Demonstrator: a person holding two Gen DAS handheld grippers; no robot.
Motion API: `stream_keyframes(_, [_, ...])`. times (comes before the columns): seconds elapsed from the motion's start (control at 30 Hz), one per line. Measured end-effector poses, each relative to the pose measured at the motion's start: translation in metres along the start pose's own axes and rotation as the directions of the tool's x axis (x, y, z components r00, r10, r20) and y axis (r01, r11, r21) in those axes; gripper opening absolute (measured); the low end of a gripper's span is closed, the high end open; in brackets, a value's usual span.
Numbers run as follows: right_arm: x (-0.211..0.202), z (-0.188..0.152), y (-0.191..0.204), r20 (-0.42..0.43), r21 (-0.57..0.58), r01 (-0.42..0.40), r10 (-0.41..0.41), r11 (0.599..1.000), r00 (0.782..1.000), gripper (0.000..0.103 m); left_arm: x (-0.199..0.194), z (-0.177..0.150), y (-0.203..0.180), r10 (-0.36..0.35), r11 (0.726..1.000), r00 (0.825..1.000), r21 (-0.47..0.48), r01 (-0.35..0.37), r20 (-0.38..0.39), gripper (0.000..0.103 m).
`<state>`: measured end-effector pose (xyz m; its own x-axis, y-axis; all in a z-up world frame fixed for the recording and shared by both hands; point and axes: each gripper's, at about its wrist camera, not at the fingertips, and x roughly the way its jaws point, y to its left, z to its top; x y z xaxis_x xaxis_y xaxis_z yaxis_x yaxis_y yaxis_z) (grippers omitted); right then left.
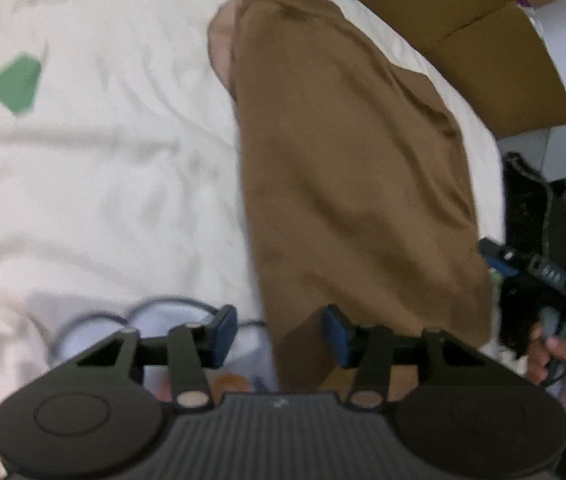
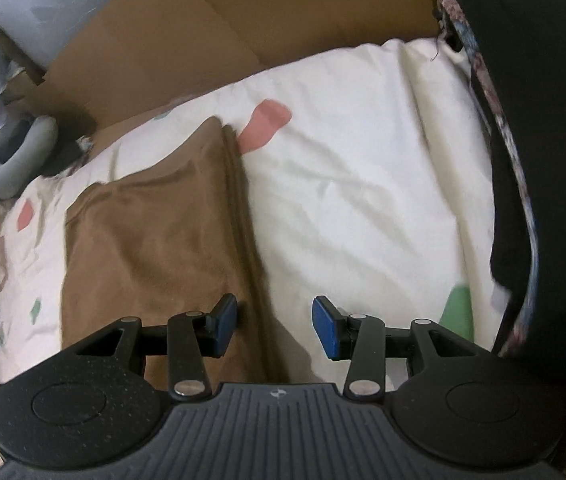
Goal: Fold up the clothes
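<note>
Across the bed's white sheet [image 1: 103, 152] lies a folded brown garment [image 1: 343, 184], a cardboard box [image 2: 243, 28] beyond it. Over its near edge the left gripper [image 1: 279, 334] hovers, fingers [image 1: 225, 334] apart, clamping nothing. The right gripper [image 2: 275, 330] straddles the garment's edge, fingers [image 2: 325, 330] apart, gripping nothing.

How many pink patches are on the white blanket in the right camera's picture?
2. One pink patch lies just beyond the brown cloth's far corner; a smaller one lies left of the cloth near the blanket's edge. The cloth may hide more.
</note>
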<state>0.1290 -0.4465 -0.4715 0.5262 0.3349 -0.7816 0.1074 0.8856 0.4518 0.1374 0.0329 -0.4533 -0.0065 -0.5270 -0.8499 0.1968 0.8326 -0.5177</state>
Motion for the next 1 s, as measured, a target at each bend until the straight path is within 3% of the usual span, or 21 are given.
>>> stream_keyframes(0.23, [-0.012,-0.016,0.005,-0.038,-0.002,-0.056,0.056,0.998,0.998,0.049,0.005,-0.017,-0.004,-0.012,1.0,0.998,0.019,0.014,-0.069,0.03])
stream_keyframes(0.43, [-0.023,-0.034,-0.001,-0.081,0.001,-0.076,0.076,0.997,0.994,0.049,0.01,-0.032,-0.011,0.017,0.994,0.984,0.11,0.002,-0.178,0.026])
stream_keyframes(0.63, [-0.03,-0.045,-0.015,-0.12,0.019,-0.08,0.082,0.997,0.989,0.049,0.005,-0.031,-0.014,0.018,0.994,0.982,0.11,0.003,-0.189,0.025])
stream_keyframes(0.77, [-0.028,-0.048,-0.016,-0.138,0.019,-0.097,0.098,0.995,0.986,0.049,0.002,-0.027,-0.007,0.021,0.995,0.988,0.097,-0.007,-0.154,0.033])
stream_keyframes(1.0, [-0.009,-0.046,-0.015,-0.177,0.014,-0.067,0.068,0.998,0.982,0.05,0.011,-0.029,0.013,-0.064,0.998,0.987,-0.031,0.06,-0.15,0.033])
